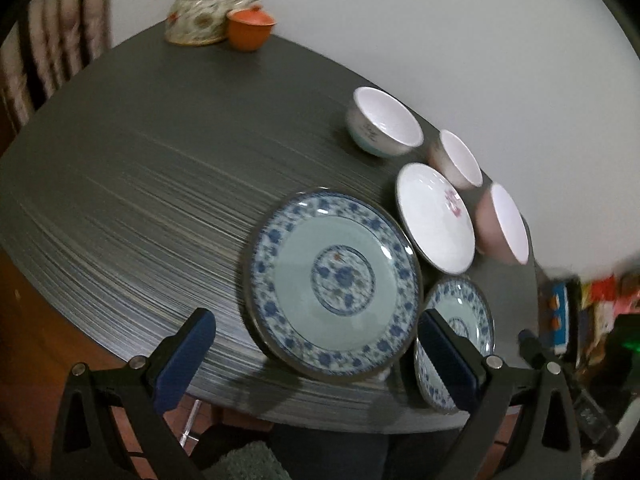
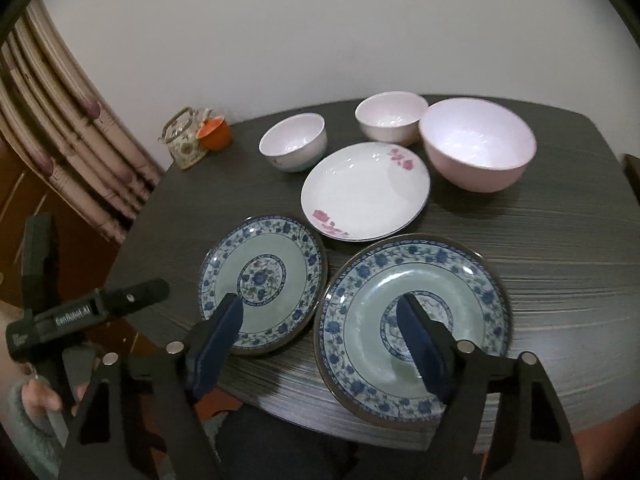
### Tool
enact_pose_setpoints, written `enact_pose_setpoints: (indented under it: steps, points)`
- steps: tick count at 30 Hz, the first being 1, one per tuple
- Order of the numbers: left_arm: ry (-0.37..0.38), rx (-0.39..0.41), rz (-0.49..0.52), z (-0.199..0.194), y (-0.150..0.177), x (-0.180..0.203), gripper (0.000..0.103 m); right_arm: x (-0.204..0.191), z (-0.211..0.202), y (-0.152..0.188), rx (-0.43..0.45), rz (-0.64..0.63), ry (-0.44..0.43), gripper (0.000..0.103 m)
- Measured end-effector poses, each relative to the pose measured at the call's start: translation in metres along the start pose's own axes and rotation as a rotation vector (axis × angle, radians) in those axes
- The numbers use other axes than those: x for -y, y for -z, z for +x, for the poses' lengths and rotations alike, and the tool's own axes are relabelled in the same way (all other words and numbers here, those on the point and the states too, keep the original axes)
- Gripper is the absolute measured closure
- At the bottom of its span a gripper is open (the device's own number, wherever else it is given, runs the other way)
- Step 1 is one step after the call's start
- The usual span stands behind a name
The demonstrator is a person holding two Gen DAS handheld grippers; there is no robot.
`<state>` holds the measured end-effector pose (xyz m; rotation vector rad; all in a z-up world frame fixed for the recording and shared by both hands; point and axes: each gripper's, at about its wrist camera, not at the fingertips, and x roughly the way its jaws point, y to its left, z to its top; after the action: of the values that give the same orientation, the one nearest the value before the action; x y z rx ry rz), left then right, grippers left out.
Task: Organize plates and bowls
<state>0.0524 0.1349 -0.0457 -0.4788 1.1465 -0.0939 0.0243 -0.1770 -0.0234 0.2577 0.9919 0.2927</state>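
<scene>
Two blue-patterned plates lie near the table's front edge: a smaller one [image 2: 262, 282] [image 1: 334, 280] and a larger one [image 2: 412, 326] [image 1: 456, 338]. Behind them lies a white plate with pink flowers [image 2: 366, 190] [image 1: 436, 218]. At the back stand a white bowl with a teal base [image 2: 293, 144] [image 1: 382, 122], a small pink bowl [image 2: 391, 116] [image 1: 460, 158] and a large pink bowl [image 2: 478, 142] [image 1: 504, 224]. My left gripper [image 1: 316, 354] is open and empty, in front of the smaller blue plate. My right gripper [image 2: 320, 330] is open and empty, above the gap between the two blue plates.
A patterned teapot [image 1: 202, 10] [image 2: 186, 138] and an orange cup [image 1: 250, 28] [image 2: 216, 132] stand at the far left corner of the dark table [image 1: 140, 168]. A striped curtain [image 2: 68, 128] hangs at the left. The left gripper's body [image 2: 80, 314] shows at the right view's left edge.
</scene>
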Motion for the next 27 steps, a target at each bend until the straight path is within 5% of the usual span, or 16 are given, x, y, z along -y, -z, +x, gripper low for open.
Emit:
enact_pose_setpoints:
  steps: [15,22,27]
  points:
    - [0.056,-0.087,-0.118,0.034,-0.023,-0.041,0.01,0.001,0.1,-0.034,-0.233,0.017,-0.112,0.042]
    - [0.078,-0.138,-0.148,0.048,-0.029,-0.05,0.031,-0.002,0.134,-0.039,-0.28,0.017,-0.121,0.052]
    - [0.082,-0.154,-0.145,0.054,-0.03,-0.053,0.034,0.001,0.149,-0.042,-0.305,0.025,-0.121,0.06]
